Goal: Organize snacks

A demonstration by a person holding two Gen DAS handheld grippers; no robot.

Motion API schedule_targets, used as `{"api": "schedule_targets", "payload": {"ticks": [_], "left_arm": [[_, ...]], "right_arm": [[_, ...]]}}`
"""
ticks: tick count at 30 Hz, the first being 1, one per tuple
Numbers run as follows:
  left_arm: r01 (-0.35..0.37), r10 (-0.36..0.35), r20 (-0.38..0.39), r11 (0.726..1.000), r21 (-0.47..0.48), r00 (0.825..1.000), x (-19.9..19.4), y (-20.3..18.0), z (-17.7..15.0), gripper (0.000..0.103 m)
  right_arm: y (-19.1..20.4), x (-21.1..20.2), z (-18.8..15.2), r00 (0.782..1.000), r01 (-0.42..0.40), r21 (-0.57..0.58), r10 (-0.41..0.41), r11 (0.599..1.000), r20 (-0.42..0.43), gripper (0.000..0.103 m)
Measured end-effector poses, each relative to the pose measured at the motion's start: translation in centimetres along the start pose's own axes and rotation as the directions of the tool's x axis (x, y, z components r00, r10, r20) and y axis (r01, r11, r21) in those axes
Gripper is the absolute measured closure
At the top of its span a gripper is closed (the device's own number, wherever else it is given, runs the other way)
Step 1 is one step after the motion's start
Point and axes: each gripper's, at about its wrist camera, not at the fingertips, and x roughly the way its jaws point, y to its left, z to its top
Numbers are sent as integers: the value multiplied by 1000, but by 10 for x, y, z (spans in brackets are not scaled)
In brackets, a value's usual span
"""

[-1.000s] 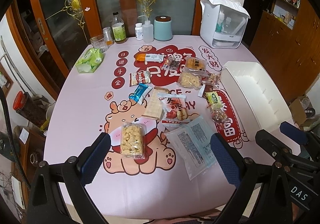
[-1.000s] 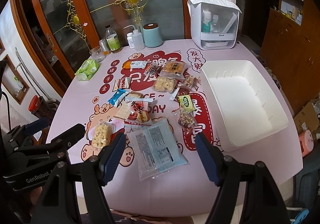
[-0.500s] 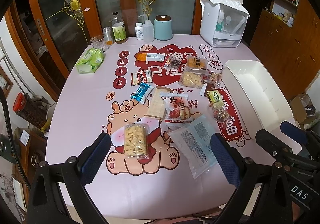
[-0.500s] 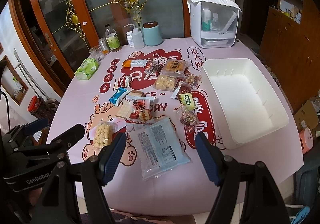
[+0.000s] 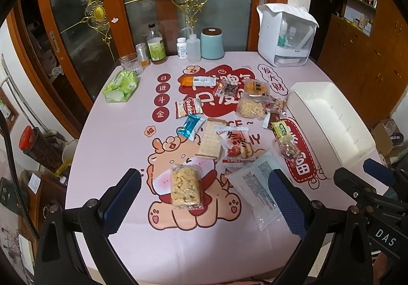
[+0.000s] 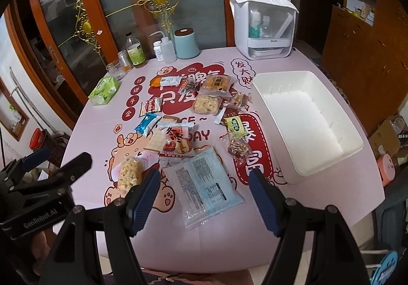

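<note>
Several wrapped snacks lie scattered on the pink printed tablecloth point(image 5: 107, 157). Nearest me are a clear pack of puffed pieces point(image 5: 185, 187) and a flat blue-and-clear packet point(image 6: 204, 180). Behind them lie a red packet point(image 5: 237, 147), a wafer pack point(image 5: 210, 141) and a small blue pack point(image 5: 191, 125). An empty white bin point(image 6: 280, 76) stands at the right. My left gripper point(image 5: 204, 183) hovers open above the puffed pack. My right gripper point(image 6: 204, 178) hovers open over the flat blue packet. Neither holds anything.
At the table's far edge stand bottles point(image 5: 155, 45), a glass point(image 5: 131, 63), a teal canister point(image 5: 211, 43) and a white dispenser box point(image 5: 285, 35). A green tissue pack point(image 5: 121, 86) lies at the far left. Glass doors stand behind, and a wooden cabinet point(image 6: 369, 38) at the right.
My left gripper has drifted a little to the left, so the snacks sit slightly further right in its view. The right gripper has barely moved. Both stay open.
</note>
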Motion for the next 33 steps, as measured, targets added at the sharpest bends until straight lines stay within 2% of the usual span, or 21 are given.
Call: {"api": "schedule_targets", "payload": {"ticks": [13,20,27,31,33], "left_arm": [[33,-29,64,998,-60,997,-2,40,6,4],[47,-45,69,999,-27,997,3,46,-1,4],[70,-70,89,998,4,994,8,43,-9,4],[47,-48,112,999,10,993,12,43,-18,4],[46,-44,88,999,-22,995,21,48,-22,4]], "right_arm": [[-2,-15,11,999,28,54,-30,998,33,30],[1,-18,11,998,49,59,-51,997,38,30],[2,-21,5,984,134,8,-134,991,115,30],[0,-9,4,993,57,-23,-54,998,106,30],[2,3,2,996,33,-68,-27,997,80,30]]}}
